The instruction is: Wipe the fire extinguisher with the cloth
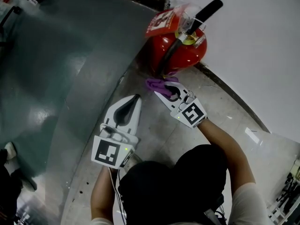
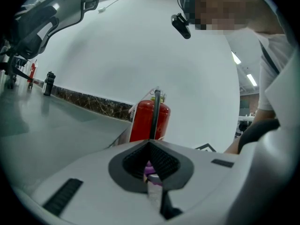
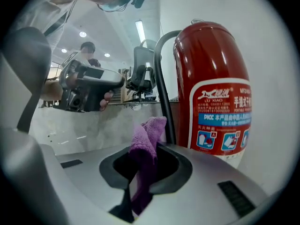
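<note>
At the foot of the wall, the right gripper (image 1: 163,89) is clamped on the purple cloth (image 1: 154,83) just beside the red fire extinguisher (image 1: 180,50). The left gripper (image 1: 136,98) is closed and empty, and the wiping looks barely started.

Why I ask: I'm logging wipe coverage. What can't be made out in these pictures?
- Whether the purple microfibre cloth touches the red metal fire extinguisher: head view too steep, right gripper view gives no depth.
- Extinguisher's base: hidden behind the right gripper in its own view.
- Fine print on the label: too small, right gripper view.
- Extinguisher's wall side: hidden by its own body, every view.
</note>
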Demonstrator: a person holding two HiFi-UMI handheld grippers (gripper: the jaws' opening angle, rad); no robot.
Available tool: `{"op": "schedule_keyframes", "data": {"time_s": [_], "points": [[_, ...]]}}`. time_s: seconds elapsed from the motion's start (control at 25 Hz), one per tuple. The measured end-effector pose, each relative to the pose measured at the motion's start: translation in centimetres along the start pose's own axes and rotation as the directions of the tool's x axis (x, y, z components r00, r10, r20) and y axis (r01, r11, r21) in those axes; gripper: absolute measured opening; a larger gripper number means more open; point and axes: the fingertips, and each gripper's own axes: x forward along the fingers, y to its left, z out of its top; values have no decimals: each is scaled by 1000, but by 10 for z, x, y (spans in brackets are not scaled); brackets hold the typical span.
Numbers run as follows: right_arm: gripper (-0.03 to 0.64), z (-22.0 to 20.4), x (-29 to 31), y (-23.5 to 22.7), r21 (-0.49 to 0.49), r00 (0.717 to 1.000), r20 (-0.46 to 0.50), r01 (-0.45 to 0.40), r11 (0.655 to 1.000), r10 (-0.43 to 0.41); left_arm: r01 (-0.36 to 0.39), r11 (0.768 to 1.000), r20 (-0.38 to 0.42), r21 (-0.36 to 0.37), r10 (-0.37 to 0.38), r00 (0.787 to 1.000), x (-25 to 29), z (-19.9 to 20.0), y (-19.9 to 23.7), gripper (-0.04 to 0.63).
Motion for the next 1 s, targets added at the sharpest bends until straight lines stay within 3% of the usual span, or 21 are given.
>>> {"op": "schedule_keyframes", "data": {"time_s": [0.76,1.0], "points": [[58,-55,26,7,-45,994,-91,50,998,-54,-10,1000,-26,-13,9,1000,1,-17,1,5],[58,-90,37,22,-20,980,-199,26,999,-30,-8,1000,-34,-11,8,999,0,-21,0,5]]}}
